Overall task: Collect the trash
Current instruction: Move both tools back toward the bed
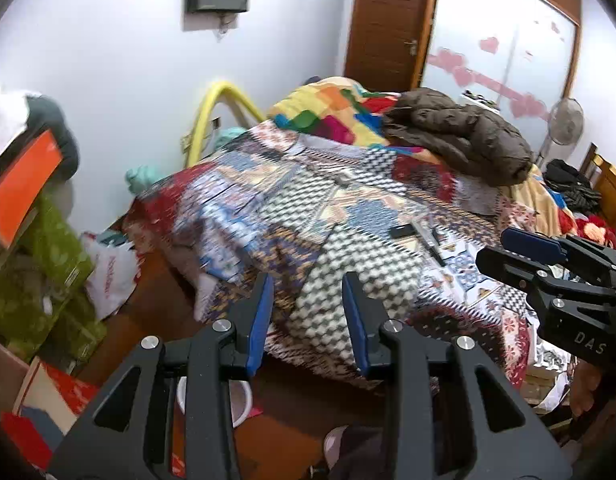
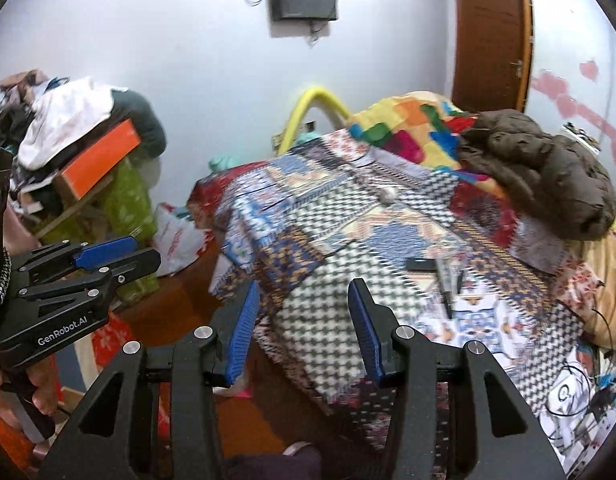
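Brown jacket (image 2: 548, 168) on bed (image 2: 348, 248), pens (image 2: 448, 280)

A home bedroom: quilt-covered bed (image 1: 328, 208), wooden door (image 1: 388, 20), clothes piles.

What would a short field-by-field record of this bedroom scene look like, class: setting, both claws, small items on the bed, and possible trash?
setting: bed with patchwork blanket, brown jacket heaped on it
left claw: open, nothing between its fingers
right claw: open, nothing between its fingers
items on bed: flat black object, pens, small crumpled white ball
possible trash: the white ball, too blurred to be sure
floor beside bed: white plastic bag
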`<action>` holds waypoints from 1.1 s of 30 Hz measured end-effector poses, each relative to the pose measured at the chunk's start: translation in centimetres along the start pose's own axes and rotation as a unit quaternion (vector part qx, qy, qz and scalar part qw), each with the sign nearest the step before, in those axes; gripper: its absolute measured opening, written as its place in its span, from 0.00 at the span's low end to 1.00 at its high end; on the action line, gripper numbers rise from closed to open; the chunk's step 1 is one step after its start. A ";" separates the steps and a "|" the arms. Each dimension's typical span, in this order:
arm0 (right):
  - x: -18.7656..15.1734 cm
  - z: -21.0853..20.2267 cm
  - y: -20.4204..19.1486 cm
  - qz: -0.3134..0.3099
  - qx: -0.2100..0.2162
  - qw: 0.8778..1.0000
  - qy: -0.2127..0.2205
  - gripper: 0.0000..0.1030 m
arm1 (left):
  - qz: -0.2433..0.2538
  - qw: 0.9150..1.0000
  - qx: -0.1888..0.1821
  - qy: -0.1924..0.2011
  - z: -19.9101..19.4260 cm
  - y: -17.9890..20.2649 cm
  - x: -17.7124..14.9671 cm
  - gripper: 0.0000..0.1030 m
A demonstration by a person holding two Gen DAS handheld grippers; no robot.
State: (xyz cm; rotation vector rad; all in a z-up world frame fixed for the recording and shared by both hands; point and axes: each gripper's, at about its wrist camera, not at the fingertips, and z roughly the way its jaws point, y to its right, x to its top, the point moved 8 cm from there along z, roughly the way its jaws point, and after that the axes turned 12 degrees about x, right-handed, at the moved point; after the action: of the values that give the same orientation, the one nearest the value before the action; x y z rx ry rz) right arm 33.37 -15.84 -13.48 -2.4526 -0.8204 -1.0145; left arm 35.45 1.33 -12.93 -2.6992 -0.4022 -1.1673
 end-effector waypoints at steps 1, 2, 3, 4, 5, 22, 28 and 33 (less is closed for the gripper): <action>0.1 -0.4 1.0 0.004 -0.005 1.000 0.004 0.42 | 0.004 1.000 -0.004 0.002 0.1 0.8 0.4 0.34; 0.2 -0.6 1.6 0.006 -0.010 1.000 0.008 0.42 | 0.010 1.000 -0.011 0.005 0.3 2.0 0.9 0.34; 0.3 -0.8 2.8 0.012 -0.021 1.000 0.012 0.42 | 0.012 1.000 -0.014 0.005 0.4 2.5 1.2 0.35; 0.2 -1.0 3.5 0.016 -0.026 0.999 0.014 0.42 | 0.016 1.000 -0.020 0.006 0.7 3.5 1.6 0.35; 0.2 -1.0 4.8 0.025 -0.031 0.999 0.016 0.42 | 0.020 0.999 -0.024 0.005 1.2 4.4 2.0 0.37; -5.4 1.5 22.9 0.186 -0.102 0.977 -0.028 0.42 | 0.059 0.993 -0.078 -0.073 14.3 15.5 3.8 0.38; -6.2 4.6 26.5 0.207 -0.091 0.973 -0.044 0.42 | 0.067 0.988 -0.090 -0.104 18.8 18.4 3.5 0.38; -5.7 8.6 28.4 0.203 -0.080 0.974 -0.063 0.42 | 0.073 0.989 -0.083 -0.101 21.6 20.1 3.5 0.38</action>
State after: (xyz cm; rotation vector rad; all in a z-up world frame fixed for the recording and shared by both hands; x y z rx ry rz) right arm 52.59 -35.23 -26.40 -2.6887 -0.2558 -0.8030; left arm 58.87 -11.48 -26.06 -2.9448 -0.1355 -0.9306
